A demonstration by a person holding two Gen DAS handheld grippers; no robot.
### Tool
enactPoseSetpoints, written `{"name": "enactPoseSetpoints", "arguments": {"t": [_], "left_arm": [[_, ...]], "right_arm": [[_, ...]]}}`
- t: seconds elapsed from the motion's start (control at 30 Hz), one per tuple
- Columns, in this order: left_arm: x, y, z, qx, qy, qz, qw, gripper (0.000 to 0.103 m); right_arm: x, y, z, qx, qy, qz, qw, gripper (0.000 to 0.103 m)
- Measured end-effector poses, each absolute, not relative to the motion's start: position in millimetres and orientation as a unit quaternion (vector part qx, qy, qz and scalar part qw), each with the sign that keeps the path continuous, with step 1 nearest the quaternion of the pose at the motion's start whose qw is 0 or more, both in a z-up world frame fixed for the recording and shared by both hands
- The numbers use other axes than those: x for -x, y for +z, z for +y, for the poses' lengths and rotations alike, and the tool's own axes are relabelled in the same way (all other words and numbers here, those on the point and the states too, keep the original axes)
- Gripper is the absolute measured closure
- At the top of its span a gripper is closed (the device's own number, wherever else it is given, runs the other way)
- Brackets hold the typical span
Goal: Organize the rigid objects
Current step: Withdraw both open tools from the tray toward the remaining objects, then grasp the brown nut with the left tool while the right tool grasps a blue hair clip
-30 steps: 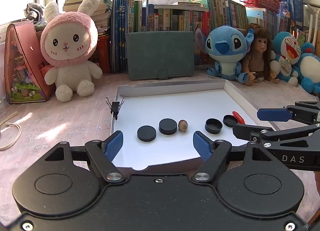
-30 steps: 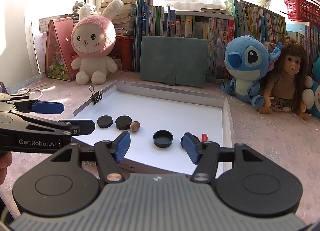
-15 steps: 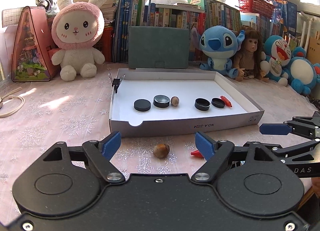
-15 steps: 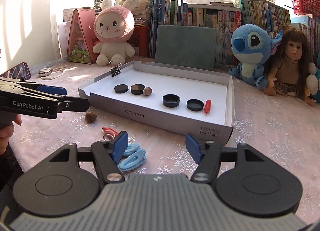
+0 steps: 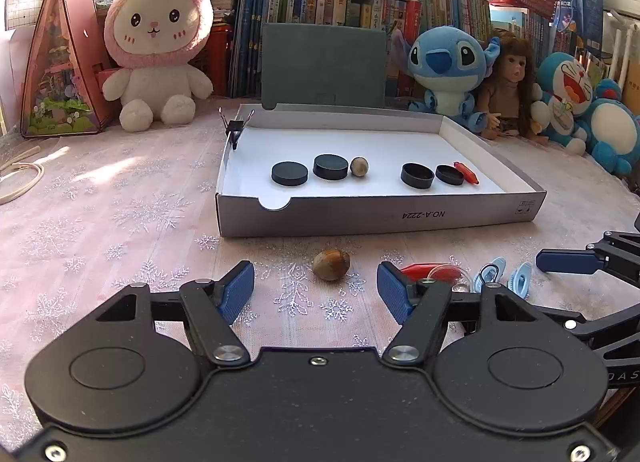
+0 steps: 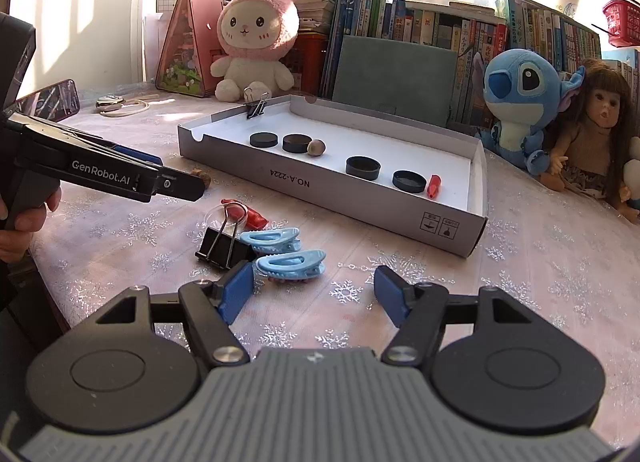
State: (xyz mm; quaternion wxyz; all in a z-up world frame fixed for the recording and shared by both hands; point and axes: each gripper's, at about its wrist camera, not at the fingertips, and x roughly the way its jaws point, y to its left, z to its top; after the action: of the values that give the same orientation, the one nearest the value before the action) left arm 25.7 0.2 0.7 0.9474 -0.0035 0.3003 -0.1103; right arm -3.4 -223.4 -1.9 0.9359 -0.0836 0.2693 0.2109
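Observation:
A brown nut (image 5: 331, 264) lies on the tablecloth just ahead of my left gripper (image 5: 316, 291), in line with the gap; its jaws are closing and the pads stand clear of the nut. My right gripper (image 6: 314, 292) hangs low over the cloth with jaws opening and nothing between them. Two light blue clips (image 6: 290, 264) lie just ahead of its left finger, beside a black binder clip (image 6: 222, 248) and a red piece (image 6: 252, 216). Behind them the white box (image 5: 376, 218) holds two black discs (image 5: 289, 173), a nut (image 5: 359, 166), two black caps (image 5: 417, 175) and a red piece (image 5: 466, 173).
Plush toys (image 5: 158, 42), a doll (image 5: 508, 82), books and a green case (image 5: 324, 62) line the back. A binder clip (image 6: 255, 104) is clamped on the box's far left rim. A pink toy house (image 5: 60, 66) and a cord (image 5: 20, 182) are at the left.
Both grippers have drawn back from over the box and sunk toward the cloth. The loose nut, clips and red piece in front of the box came into view. The left jaws narrowed.

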Motion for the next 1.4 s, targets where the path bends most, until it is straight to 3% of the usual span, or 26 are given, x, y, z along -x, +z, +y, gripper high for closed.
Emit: {"name": "enactPoseSetpoints", "arguments": {"t": [0.47,0.6,0.83,0.87,0.97,1.0,1.17,1.33,1.4], "left_arm": [[-28,-10,-11,-0.016,-0.092,0.288,0.953,0.042],[-25,-9,-16,-0.027,-0.101,0.285,0.953,0.059],[-30,-5,-17,-0.008,-0.108,0.294,0.95,0.076],[-31,-5,-17,-0.007,-0.106,0.295,0.95,0.083],[-31,-3,-17,-0.001,-0.104,0.298,0.949,0.083],[-30,-2,-17,0.0,-0.107,0.298,0.949,0.083],[-23,2,-20,-0.017,-0.117,0.289,0.95,0.083],[-21,5,-23,-0.019,-0.119,0.286,0.951,0.083],[-19,7,-23,-0.021,-0.12,0.285,0.951,0.083]], "right_arm": [[0,-4,-225,0.069,0.207,0.273,0.937,0.023],[0,-4,-225,0.068,0.208,0.274,0.937,0.023],[0,-4,-225,0.066,0.208,0.274,0.937,0.023],[0,-4,-225,0.066,0.208,0.275,0.937,0.023],[0,-2,-226,0.065,0.209,0.277,0.936,0.023],[0,-1,-227,0.062,0.212,0.279,0.935,0.025],[5,6,-228,0.064,0.226,0.282,0.93,0.055],[4,7,-224,0.067,0.231,0.28,0.929,0.061],[3,7,-223,0.071,0.228,0.277,0.931,0.059]]}}
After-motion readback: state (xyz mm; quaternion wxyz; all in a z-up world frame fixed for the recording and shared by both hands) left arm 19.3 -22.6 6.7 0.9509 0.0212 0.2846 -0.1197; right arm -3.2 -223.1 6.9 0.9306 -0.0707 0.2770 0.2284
